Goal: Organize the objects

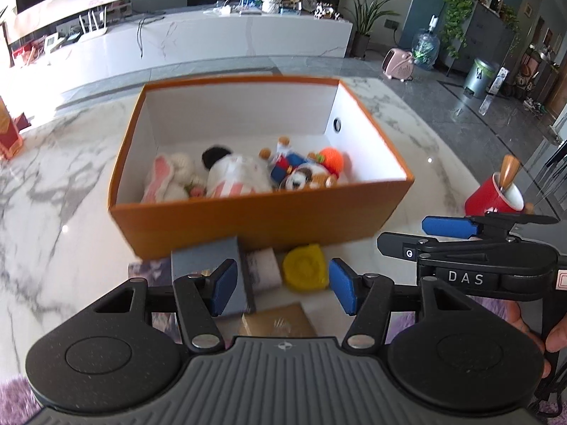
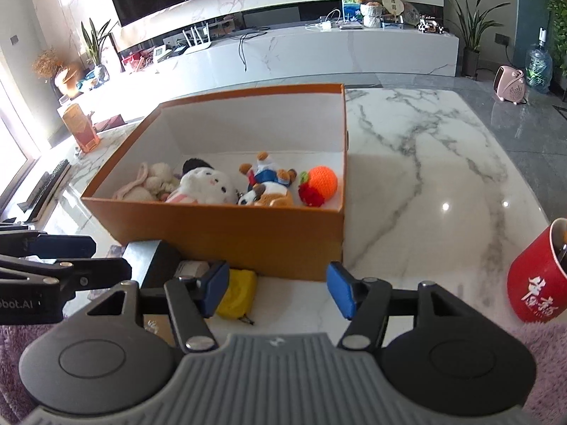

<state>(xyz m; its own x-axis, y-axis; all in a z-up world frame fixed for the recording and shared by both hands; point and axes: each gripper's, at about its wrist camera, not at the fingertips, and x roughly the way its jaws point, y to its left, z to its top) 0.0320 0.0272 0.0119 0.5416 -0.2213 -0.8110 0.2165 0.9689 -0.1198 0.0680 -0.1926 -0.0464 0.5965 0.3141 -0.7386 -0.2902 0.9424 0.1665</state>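
An orange box [image 1: 262, 219] with a white inside stands on the marble table and holds several plush toys [image 1: 237, 175] and a knitted orange ball [image 1: 331, 159]. Before its near wall lie a grey-blue box [image 1: 205, 258], a pale roll [image 1: 264, 269], a yellow case [image 1: 306, 267] and a brown carton [image 1: 276, 322]. My left gripper [image 1: 283, 288] hovers open over these, nothing pressed by its blue pads. My right gripper [image 2: 278, 290] is open too, just right of the yellow case [image 2: 237, 292], near the box [image 2: 248, 241]. Each gripper shows in the other's view: right gripper [image 1: 425, 235], left gripper [image 2: 88, 256].
A red mug [image 2: 535, 279] with a wooden-handled tool stands at the table's right edge. A red-orange carton [image 2: 79, 127] sits far left. Bare marble [image 2: 425, 177] stretches right of the box. A purple fuzzy cloth [image 2: 545, 354] lies at the near edge; a hand [image 1: 553, 336] holds the right gripper.
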